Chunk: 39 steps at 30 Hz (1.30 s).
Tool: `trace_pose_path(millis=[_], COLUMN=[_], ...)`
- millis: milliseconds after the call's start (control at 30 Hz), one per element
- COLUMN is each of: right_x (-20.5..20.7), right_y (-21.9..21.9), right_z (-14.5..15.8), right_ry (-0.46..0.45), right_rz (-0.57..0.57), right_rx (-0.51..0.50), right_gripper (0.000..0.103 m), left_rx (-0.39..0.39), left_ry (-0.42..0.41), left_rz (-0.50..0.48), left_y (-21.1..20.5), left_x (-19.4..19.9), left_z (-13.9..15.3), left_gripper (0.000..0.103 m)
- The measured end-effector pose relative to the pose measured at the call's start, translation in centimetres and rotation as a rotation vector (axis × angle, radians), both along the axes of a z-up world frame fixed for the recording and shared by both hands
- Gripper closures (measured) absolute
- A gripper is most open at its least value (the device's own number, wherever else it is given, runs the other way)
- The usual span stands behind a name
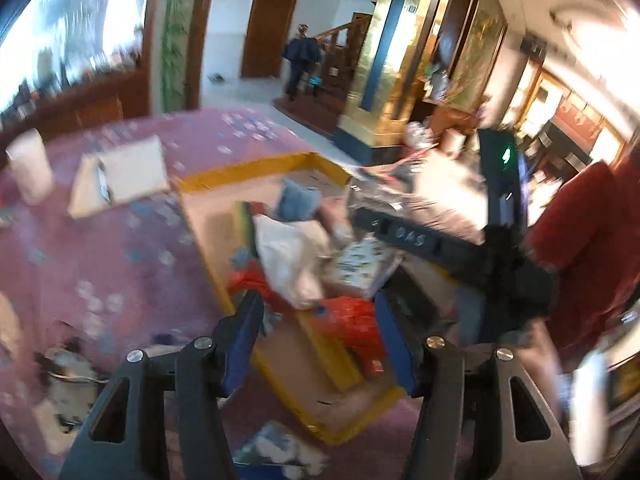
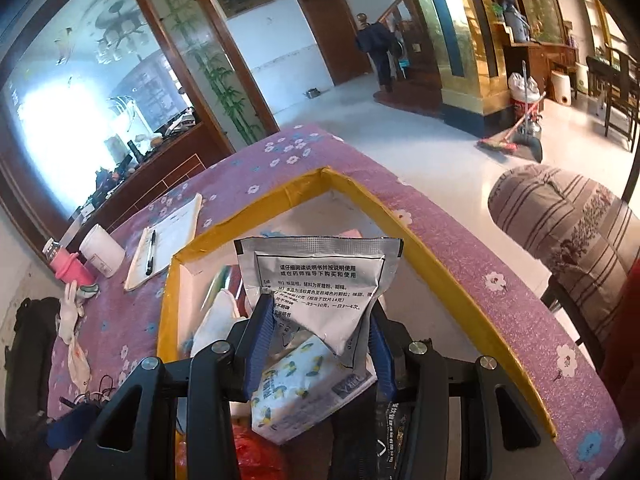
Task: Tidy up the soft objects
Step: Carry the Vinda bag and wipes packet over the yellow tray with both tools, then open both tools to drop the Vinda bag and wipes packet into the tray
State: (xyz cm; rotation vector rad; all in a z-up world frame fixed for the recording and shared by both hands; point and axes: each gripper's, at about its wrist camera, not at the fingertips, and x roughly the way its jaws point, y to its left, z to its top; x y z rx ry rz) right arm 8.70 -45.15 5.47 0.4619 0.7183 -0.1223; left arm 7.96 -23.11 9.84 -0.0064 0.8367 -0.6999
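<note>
A shallow cardboard box with yellow taped rim [image 1: 256, 170] [image 2: 440, 264] lies on a purple flowered tablecloth and holds soft items. In the right wrist view my right gripper [image 2: 318, 312] is shut on a silver foil sachet [image 2: 316, 264] with black printed text, held above the box. Below it lie a white tissue pack with yellow and blue print [image 2: 308, 388], a white cloth [image 2: 216, 320] and a red bag [image 2: 256, 456]. In the blurred left wrist view my left gripper [image 1: 316, 308] is open and empty above the box, over a cream pouch [image 1: 288, 252], red bag [image 1: 352, 316] and blue item [image 1: 298, 198]. The right gripper body [image 1: 416, 236] shows there.
On the cloth left of the box are a notepad with a pen [image 2: 164, 240], a white jar [image 2: 102, 250], a pink bottle [image 2: 70, 270] and small white bags [image 2: 72, 320]. A striped padded chair [image 2: 568, 232] stands right of the table. A person [image 2: 378, 48] stands far off by the stairs.
</note>
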Motion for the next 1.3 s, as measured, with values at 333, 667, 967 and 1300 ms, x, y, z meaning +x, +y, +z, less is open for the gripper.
trace_pose_path(millis=[333,667,967,1300], right_x=[0.1,0.1,-0.1,-0.2], right_y=[0.8,1.4,2.3,2.7], right_z=[0.3,0.4,0.9,1.2], right_ry=[-0.006,-0.013,-0.037,-0.053], right_rz=[0.028,0.052,0.079,0.089], right_rx=[0.0,0.008,-0.002,-0.008], right_gripper=[0.055,0.055,0.055,0.055], left_rx=[0.219,0.37,0.483,0.39], left_ry=[-0.056,-0.009,-0.08,-0.046], left_rz=[0.014,0.015,0.031,0.074], left_y=[3.1,2.8,2.1,3.4], left_x=[-1.3,0.9,2.0,1.7], left_z=[0.0,-4.5,-7.2,-5.5], left_gripper=[0.007,0.007,0.012,0.062])
